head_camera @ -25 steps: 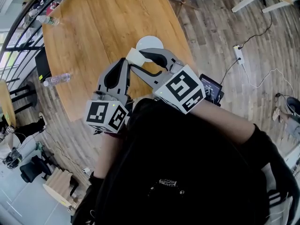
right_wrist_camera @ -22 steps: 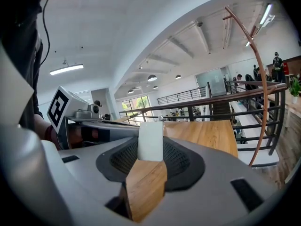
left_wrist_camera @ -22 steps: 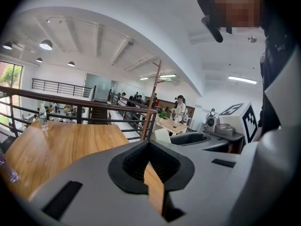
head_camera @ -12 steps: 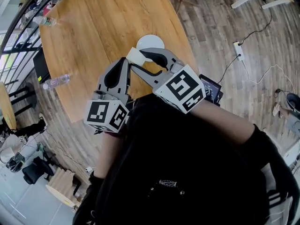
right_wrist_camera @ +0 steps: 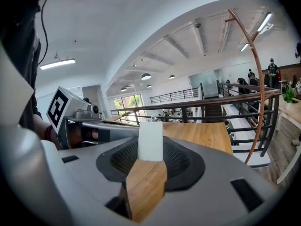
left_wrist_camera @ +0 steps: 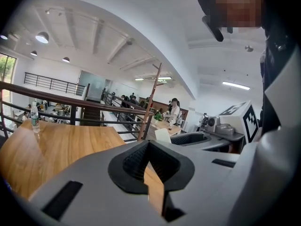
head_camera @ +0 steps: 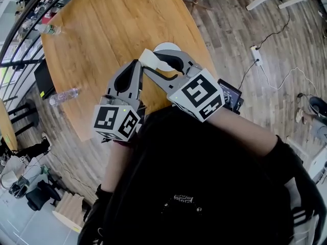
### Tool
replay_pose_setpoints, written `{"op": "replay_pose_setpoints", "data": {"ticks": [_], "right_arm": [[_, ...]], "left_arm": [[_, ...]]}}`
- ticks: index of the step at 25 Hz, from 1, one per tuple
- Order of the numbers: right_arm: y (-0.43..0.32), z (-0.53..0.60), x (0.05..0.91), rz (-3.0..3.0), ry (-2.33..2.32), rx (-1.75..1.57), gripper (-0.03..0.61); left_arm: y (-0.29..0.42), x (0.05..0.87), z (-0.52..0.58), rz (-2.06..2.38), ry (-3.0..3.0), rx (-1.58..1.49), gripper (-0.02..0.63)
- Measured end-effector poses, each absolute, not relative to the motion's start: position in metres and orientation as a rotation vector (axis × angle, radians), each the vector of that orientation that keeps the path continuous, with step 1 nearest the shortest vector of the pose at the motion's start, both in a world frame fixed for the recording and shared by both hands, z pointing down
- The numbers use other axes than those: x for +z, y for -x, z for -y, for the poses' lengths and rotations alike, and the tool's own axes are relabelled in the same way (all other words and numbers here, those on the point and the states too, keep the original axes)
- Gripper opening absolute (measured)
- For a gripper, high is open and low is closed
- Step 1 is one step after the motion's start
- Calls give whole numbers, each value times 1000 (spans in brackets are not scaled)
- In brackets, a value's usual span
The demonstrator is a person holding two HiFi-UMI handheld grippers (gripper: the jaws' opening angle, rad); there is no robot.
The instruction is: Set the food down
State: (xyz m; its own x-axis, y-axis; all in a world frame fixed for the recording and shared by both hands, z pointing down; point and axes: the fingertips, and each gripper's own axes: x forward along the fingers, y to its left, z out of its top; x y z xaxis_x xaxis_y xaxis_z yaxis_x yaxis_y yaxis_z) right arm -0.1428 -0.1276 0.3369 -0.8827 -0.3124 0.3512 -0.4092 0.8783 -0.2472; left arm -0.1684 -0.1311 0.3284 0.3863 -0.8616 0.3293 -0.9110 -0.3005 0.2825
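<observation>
White food block (right_wrist_camera: 150, 141) is clamped at the tips of the right gripper (head_camera: 153, 64) fingers, over the table (head_camera: 102, 29). A white plate (head_camera: 168, 47) is seen just beyond those fingertips. Left gripper (left_wrist_camera: 148, 145) fingers are pressed together, nothing between them.

No text can be read. The small pale print (head_camera: 184, 198) on the person's black top (head_camera: 219, 172) is too blurred; the marker cubes (head_camera: 196, 96) bear only square patterns.
</observation>
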Motion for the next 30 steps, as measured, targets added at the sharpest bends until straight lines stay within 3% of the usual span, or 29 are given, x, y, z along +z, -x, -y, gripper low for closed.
{"op": "replay_pose_setpoints", "data": {"ticks": [30], "right_arm": [[148,136,356,2698,-572,502,172]], "left_arm": [[179,346,136,1484,-2196,172,3]]}}
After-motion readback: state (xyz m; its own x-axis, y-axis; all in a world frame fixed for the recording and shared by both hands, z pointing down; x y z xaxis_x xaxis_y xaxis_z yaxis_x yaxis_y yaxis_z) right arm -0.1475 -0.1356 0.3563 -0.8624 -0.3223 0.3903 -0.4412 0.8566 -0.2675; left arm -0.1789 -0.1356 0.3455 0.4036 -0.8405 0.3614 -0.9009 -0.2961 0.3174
